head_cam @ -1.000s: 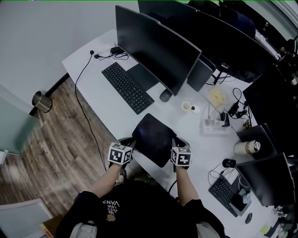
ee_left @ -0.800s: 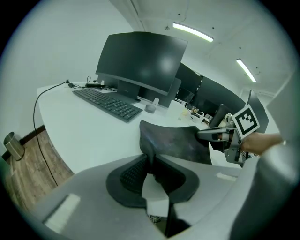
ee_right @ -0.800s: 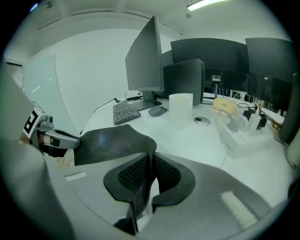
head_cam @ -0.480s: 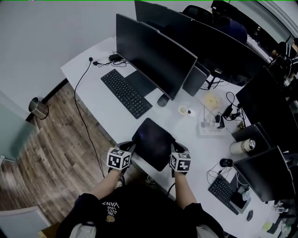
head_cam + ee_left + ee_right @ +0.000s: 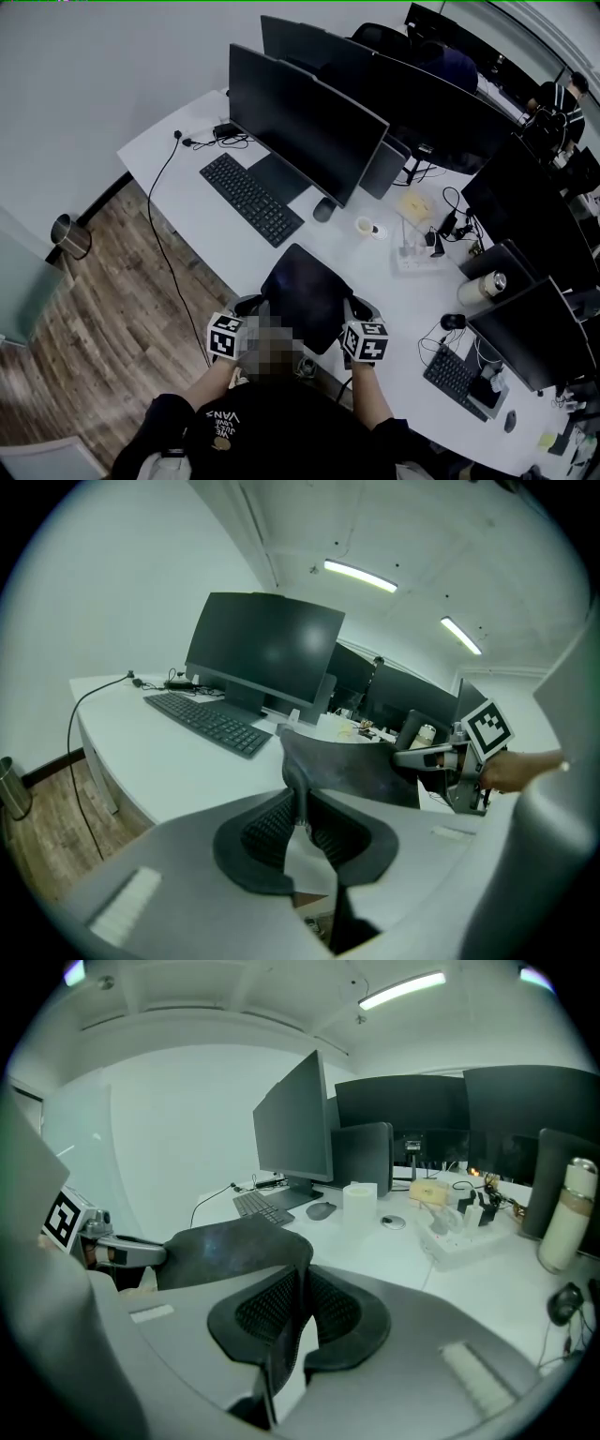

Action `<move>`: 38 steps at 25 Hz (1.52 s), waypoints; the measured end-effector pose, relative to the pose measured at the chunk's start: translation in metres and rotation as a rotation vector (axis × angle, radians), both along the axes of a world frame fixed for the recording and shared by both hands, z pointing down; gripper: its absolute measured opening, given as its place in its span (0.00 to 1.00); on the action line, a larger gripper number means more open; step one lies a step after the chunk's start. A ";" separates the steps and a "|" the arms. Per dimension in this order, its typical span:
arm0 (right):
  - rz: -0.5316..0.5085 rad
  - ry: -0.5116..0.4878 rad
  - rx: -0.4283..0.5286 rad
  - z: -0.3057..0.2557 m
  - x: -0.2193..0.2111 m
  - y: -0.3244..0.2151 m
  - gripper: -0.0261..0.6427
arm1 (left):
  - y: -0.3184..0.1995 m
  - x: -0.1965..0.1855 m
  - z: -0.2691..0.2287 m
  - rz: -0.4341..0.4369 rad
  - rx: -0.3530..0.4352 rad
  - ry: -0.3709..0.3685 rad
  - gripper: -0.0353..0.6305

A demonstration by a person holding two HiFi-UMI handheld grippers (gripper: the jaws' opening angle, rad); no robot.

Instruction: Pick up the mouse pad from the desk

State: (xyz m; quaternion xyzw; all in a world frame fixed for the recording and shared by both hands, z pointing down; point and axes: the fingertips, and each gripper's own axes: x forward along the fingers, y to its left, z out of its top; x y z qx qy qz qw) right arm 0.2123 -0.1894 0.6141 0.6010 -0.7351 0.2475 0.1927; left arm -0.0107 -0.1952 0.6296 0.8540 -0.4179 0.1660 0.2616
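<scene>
The mouse pad [image 5: 305, 292] is a dark, limp square held over the desk's front edge, one side in each gripper. My left gripper [image 5: 257, 306] is shut on its left edge. In the left gripper view the pads pinch the folded pad [image 5: 349, 766] at the jaws [image 5: 300, 803]. My right gripper [image 5: 349, 309] is shut on the pad's right edge. In the right gripper view the pad [image 5: 230, 1246] sags leftward from the jaws [image 5: 298, 1288] toward the other gripper [image 5: 131, 1252]. Whether the pad's far edge still touches the desk I cannot tell.
On the white desk [image 5: 220, 239] stand a black keyboard [image 5: 250, 199], a large monitor [image 5: 305, 122], a mouse [image 5: 323, 209], a small cup [image 5: 364, 226], a power strip [image 5: 412, 259] and a steel flask [image 5: 478, 287]. A metal bin [image 5: 70, 234] stands on the wood floor at left.
Both grippers have risen together, bringing the mouse pad up from the desk surface. Their grips on it look the same.
</scene>
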 end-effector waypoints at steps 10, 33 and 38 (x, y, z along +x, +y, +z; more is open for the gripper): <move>0.040 -0.019 0.109 -0.044 -0.034 0.026 0.10 | 0.009 -0.032 -0.039 0.060 0.108 0.025 0.13; 0.067 -0.006 0.260 -0.111 -0.106 0.062 0.10 | 0.022 -0.095 -0.102 0.146 0.270 0.104 0.12; 0.062 -0.003 0.287 -0.122 -0.117 0.065 0.10 | 0.025 -0.104 -0.114 0.151 0.302 0.119 0.12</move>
